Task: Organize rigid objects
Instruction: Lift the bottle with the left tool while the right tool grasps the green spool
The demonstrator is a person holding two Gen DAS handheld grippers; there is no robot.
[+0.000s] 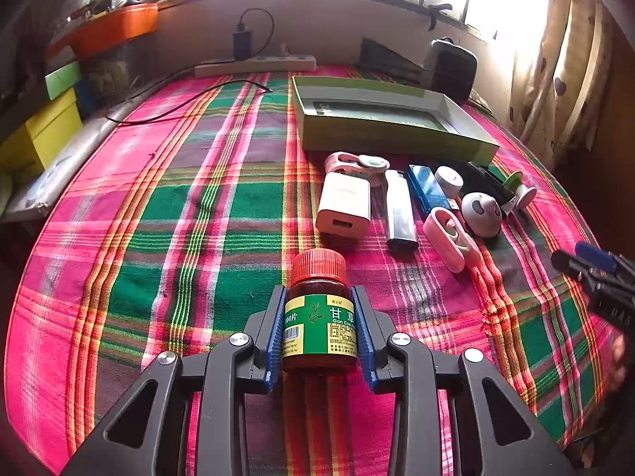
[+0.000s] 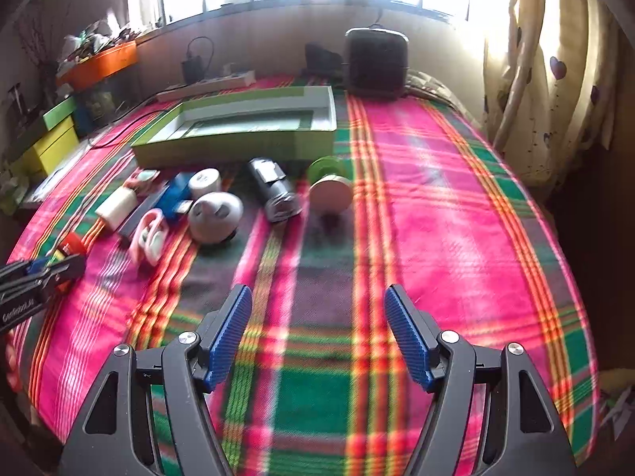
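Left wrist view showed the left gripper (image 1: 319, 329) clamped by its blue pads on a brown medicine bottle (image 1: 319, 313) with a red cap, just above the plaid cloth (image 1: 158, 218) and well short of the open green box (image 1: 393, 119), while the right gripper (image 2: 317, 333) hung with its jaws apart and nothing between them. Gripped low on its smooth label, the bottle might have slipped or tipped on the way, knocking the white charger (image 1: 344, 204) or lighter (image 1: 400, 214) lying between. The label read "甘草", "Gan Cao" and "100片"; finer print was illegible.
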